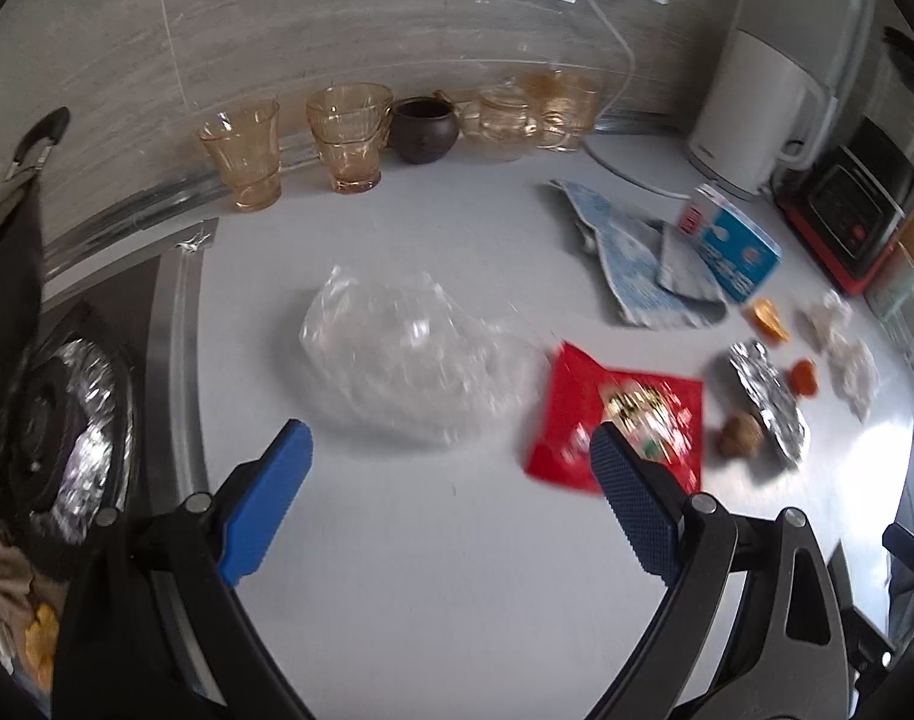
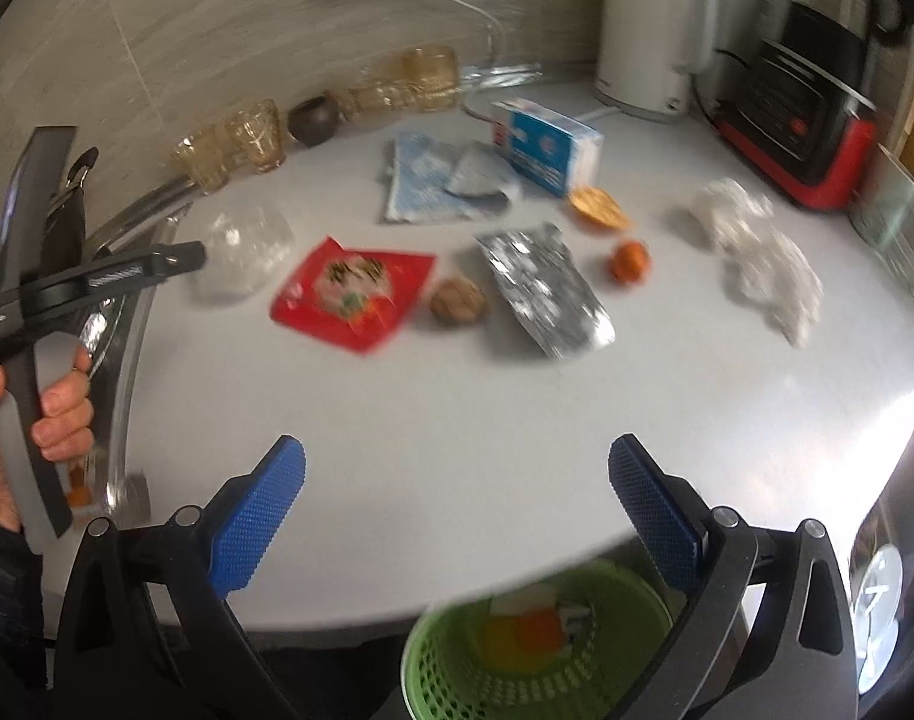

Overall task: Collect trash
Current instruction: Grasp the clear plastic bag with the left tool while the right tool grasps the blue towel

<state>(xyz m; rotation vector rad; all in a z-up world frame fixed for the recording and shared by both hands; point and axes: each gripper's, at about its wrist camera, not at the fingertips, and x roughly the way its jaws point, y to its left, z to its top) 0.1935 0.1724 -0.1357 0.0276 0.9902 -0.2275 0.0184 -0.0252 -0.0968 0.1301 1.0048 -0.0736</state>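
While both hand-held grippers hang over the white worktop (image 1: 432,540) with nothing between their blue pads, the trash lies scattered ahead of them. The left hand-held gripper (image 1: 450,456) is spread wide, a clear crumpled bag (image 1: 402,348) just beyond its tips and a red wrapper (image 1: 619,414) by its right finger. The right hand-held gripper (image 2: 457,468) is spread just as wide, near the front edge of the worktop; a green basket (image 2: 457,660) sits below that edge, with scraps already in it. From the right wrist view the trash runs left to right: the bag (image 2: 243,252), the red wrapper (image 2: 351,291), a brown walnut (image 2: 458,300) just beside it, a silver foil pack (image 2: 544,291), two bits of orange peel (image 2: 598,210), and crumpled white tissue (image 2: 757,258) well off to the right. Behind these lie a blue-patterned pouch (image 2: 423,183) and a blue and white carton (image 2: 547,147). Amber glasses (image 1: 288,144) and a dark pot (image 1: 425,129) line the wall, and a white kettle (image 2: 655,30) and a red and black appliance (image 2: 805,102) stand at the back right. At the left of that view a hand (image 2: 42,414) grips the other tool's handle.
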